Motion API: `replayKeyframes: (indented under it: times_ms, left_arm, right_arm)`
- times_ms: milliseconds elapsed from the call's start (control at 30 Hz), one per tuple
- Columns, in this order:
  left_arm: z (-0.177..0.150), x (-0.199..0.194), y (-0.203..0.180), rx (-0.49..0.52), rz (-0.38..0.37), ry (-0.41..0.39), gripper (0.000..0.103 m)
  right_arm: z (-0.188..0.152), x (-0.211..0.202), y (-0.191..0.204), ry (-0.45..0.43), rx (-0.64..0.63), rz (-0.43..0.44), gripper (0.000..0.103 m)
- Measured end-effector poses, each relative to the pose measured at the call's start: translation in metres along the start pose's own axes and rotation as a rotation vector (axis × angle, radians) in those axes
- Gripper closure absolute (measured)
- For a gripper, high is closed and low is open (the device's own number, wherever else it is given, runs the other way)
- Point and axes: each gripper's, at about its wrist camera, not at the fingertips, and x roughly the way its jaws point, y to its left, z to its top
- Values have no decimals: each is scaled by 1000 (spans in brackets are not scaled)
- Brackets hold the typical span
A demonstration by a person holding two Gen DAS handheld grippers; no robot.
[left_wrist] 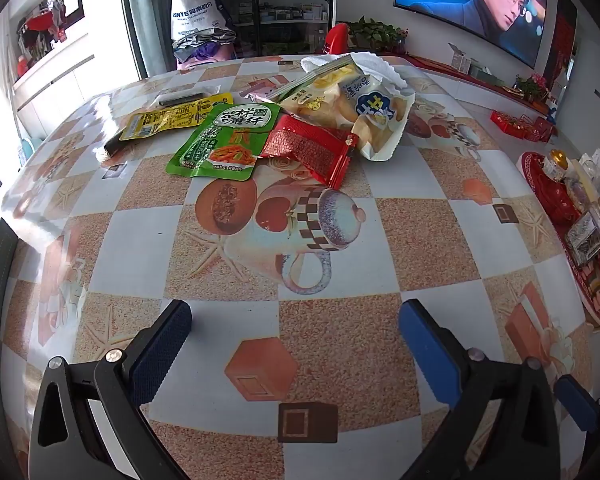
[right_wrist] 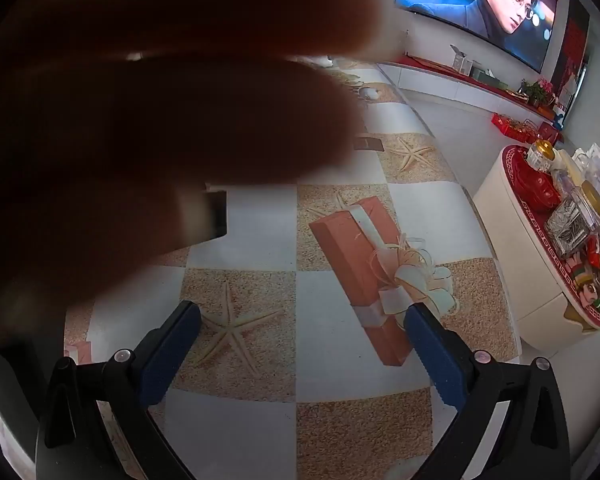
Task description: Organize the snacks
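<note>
snack packets (left_wrist: pixel 284 132) on table (left_wrist: pixel 420 220)

Tablecloth (left_wrist: pixel 420 240): checked, printed with starfish, cups and gift boxes.
TV (left_wrist: pixel 472 4): on the wall, a man in glasses on screen.
Plant (left_wrist: pixel 374 34): beyond the table's far edge.
White bag (left_wrist: pixel 194 12): atop a heap by the glass cabinet.
Side table (right_wrist: pixel 512 232): white, round, crowded with jars.

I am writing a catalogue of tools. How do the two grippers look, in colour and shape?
Both look alike: the left gripper and the right gripper have black angular frames with triangular cut-outs, silver round screws, and flat blue textured finger pads. No cables or markings are visible.
</note>
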Motion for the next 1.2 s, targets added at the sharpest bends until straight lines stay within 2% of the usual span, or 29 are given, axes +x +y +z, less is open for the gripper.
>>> replayKeyframes:
  times_ms: [600, 1200]
  left_arm:
    - [0, 0, 0, 0, 0, 0, 0]
    - [0, 0, 0, 0, 0, 0, 0]
  right_arm:
    - [5, -3, 11, 0, -1, -2, 0]
    - [1, -1, -1, 0, 1, 1, 1]
